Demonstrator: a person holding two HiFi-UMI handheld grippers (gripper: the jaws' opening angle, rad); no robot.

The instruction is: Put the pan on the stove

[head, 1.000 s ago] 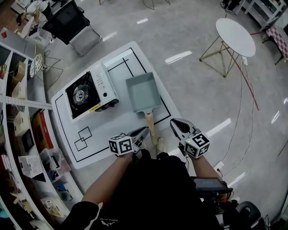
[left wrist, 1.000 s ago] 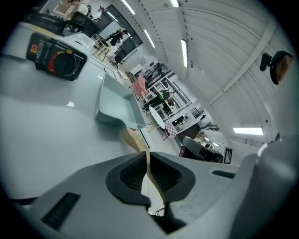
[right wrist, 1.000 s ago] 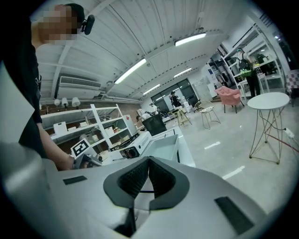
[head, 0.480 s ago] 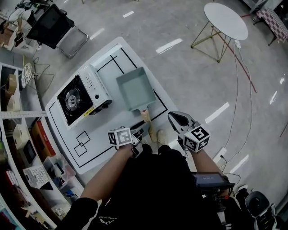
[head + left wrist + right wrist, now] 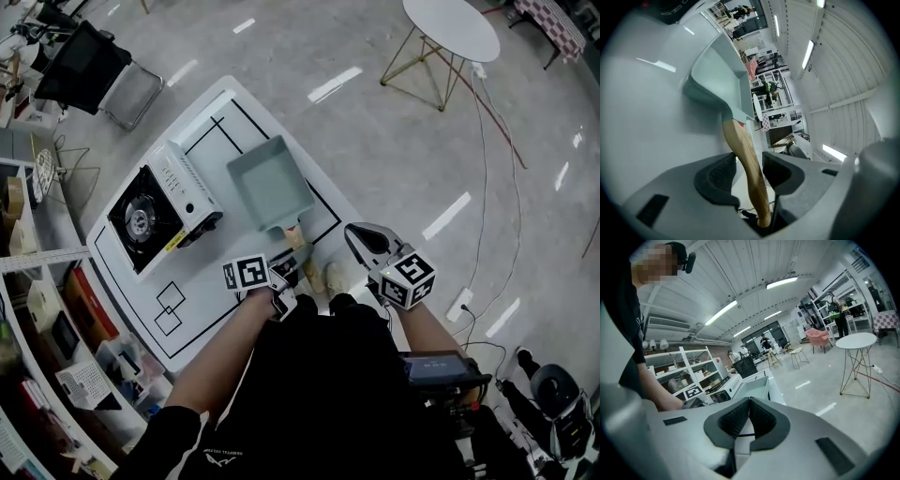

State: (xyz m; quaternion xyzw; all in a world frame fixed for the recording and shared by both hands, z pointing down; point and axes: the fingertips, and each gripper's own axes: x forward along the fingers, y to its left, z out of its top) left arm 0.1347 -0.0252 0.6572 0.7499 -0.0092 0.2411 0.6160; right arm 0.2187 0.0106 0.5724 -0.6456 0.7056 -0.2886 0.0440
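Your L gripper [image 5: 749, 161] has its jaws apart, they've just been opening, w/ the pan's wooden handle [image 5: 740, 145] running between the pads but not pinched. Your R gripper [image 5: 749, 401] is closed tip to tip on nothing, held near the handle's right side & apart from it. The pan [image 5: 267, 183] sits flat on the white table [image 5: 202, 272], just beside the stove [image 5: 155, 211], not on it.
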